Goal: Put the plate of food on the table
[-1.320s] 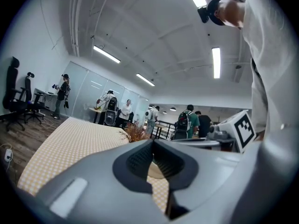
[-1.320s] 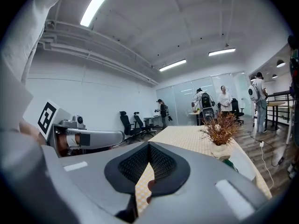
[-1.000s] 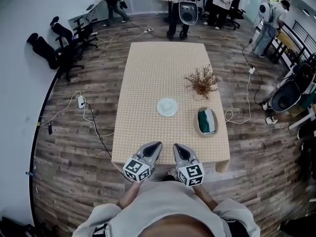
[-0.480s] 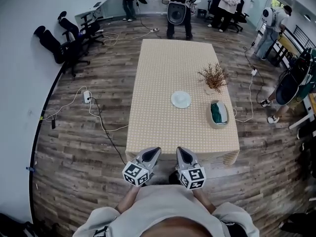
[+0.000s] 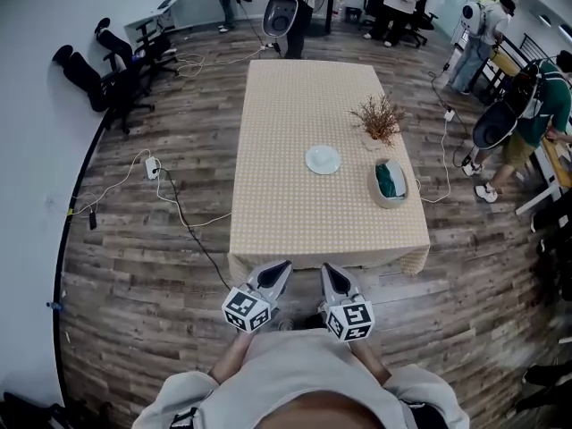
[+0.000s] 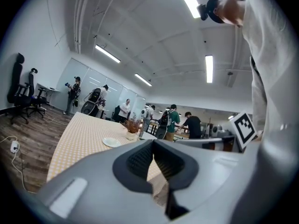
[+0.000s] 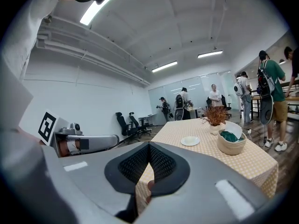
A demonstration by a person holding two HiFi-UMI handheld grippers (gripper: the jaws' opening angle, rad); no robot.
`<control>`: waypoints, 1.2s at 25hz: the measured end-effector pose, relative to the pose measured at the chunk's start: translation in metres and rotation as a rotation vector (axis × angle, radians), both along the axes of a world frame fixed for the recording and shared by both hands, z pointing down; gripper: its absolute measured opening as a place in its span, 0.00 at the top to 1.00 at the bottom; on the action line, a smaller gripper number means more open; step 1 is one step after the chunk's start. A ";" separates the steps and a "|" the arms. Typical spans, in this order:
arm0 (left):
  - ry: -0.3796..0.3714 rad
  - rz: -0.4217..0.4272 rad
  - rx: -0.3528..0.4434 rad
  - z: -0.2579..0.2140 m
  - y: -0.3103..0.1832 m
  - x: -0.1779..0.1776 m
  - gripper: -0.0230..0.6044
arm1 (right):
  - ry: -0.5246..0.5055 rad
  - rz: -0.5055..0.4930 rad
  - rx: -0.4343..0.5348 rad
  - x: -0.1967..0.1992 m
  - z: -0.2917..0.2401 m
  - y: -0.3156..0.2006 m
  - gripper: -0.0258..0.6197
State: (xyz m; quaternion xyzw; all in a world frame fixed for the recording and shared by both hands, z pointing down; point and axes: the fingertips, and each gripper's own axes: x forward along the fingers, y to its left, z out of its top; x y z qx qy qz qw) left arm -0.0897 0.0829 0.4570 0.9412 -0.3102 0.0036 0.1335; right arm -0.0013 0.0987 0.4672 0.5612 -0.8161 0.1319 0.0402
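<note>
The left gripper (image 5: 281,265) is held low in front of the person, short of the table's near edge. Its 2 jaws meet at the tips and nothing is between them. It points forward and slightly inward, toward the table (image 5: 295,96), whose long axis runs straight away from the person.

The plate (image 5: 323,159) is already on the checked cloth, about midway along the table and a little right of its centre line. It is well apart from both grippers, straight ahead and slightly to the right. The plate is round, so it has no long axis to line up with, and any side of the rim could be approached. From here it looks white and bare; I cannot tell whether there is any food on it.

The right gripper (image 5: 327,268) is just beside the left one at the same height, with its jaws also pressed together and empty. It sits more nearly in line with the plate, so I judge it the nearer of the 2, though only by a little. Either one would have to travel forward over the near half of the cloth to reach the plate.

To the right of the plate, 1 dried plant (image 5: 378,117) stands near the table's right edge. Closer to the person, also along that edge, is 1 oval basket (image 5: 374,188) with a green cloth (image 5: 390,180) bundled inside it. The basket is near the plate but does not touch it.
</note>
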 end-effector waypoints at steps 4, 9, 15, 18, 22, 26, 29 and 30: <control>0.007 -0.008 0.011 -0.004 0.013 0.018 0.95 | -0.001 -0.005 -0.005 0.015 0.001 0.013 0.96; 0.015 -0.022 0.025 -0.015 0.024 0.037 0.95 | 0.001 -0.024 0.002 0.029 -0.004 0.024 0.96; 0.010 -0.004 0.030 -0.015 0.034 0.058 0.95 | -0.009 -0.008 0.011 0.047 -0.004 0.028 0.96; 0.008 -0.009 0.036 -0.016 0.039 0.067 0.95 | -0.001 -0.010 0.008 0.059 -0.002 0.033 0.96; 0.006 -0.013 0.041 -0.017 0.041 0.074 0.95 | 0.000 -0.004 -0.002 0.071 0.003 0.034 0.96; 0.005 -0.021 0.041 -0.018 0.037 0.067 0.95 | 0.000 -0.008 -0.002 0.065 0.000 0.030 0.96; 0.009 -0.022 0.044 -0.018 0.037 0.066 0.95 | 0.005 -0.009 -0.001 0.062 0.000 0.030 0.96; 0.010 -0.022 0.045 -0.018 0.037 0.067 0.95 | 0.005 -0.010 -0.001 0.063 0.000 0.030 0.96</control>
